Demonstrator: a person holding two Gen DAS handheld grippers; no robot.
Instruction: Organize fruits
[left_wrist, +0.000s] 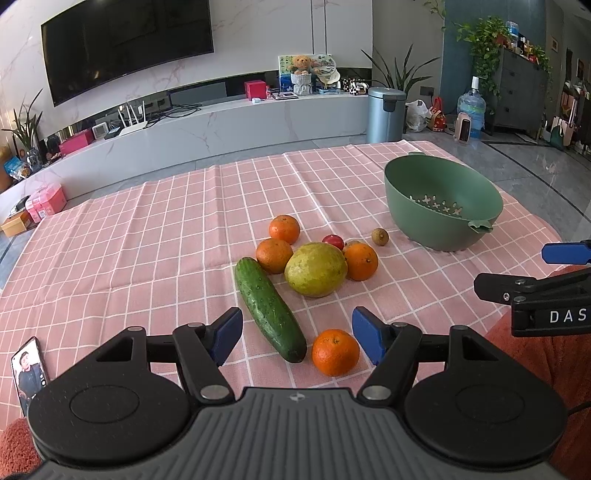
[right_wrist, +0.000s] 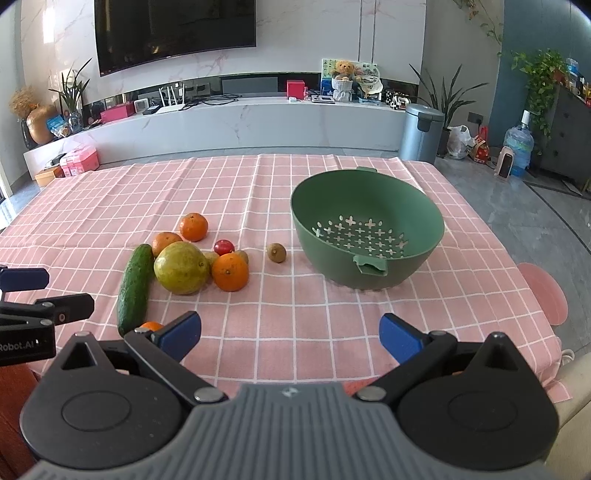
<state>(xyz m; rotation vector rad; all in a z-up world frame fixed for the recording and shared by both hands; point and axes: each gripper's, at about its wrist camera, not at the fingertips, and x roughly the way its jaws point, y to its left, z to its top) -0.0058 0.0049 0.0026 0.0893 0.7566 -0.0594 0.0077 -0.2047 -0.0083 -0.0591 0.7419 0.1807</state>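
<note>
A green colander bowl (left_wrist: 443, 206) (right_wrist: 367, 236) stands empty on the pink checked cloth, right of the produce. In a cluster lie a large yellow-green fruit (left_wrist: 316, 269) (right_wrist: 181, 267), a cucumber (left_wrist: 269, 308) (right_wrist: 135, 288), several oranges (left_wrist: 361, 261) (right_wrist: 229, 272), a red cherry tomato (left_wrist: 333, 242) (right_wrist: 224, 246) and a small brown fruit (left_wrist: 380, 235) (right_wrist: 276, 252). One orange (left_wrist: 335, 352) lies nearest, just ahead of my left gripper (left_wrist: 297, 339), which is open and empty. My right gripper (right_wrist: 290, 336) is open and empty, near the table's front edge.
A phone (left_wrist: 27, 369) lies at the cloth's front left. A pink round object (right_wrist: 545, 291) sits off the table's right edge. A TV console, a bin (right_wrist: 421, 133) and plants stand beyond the table.
</note>
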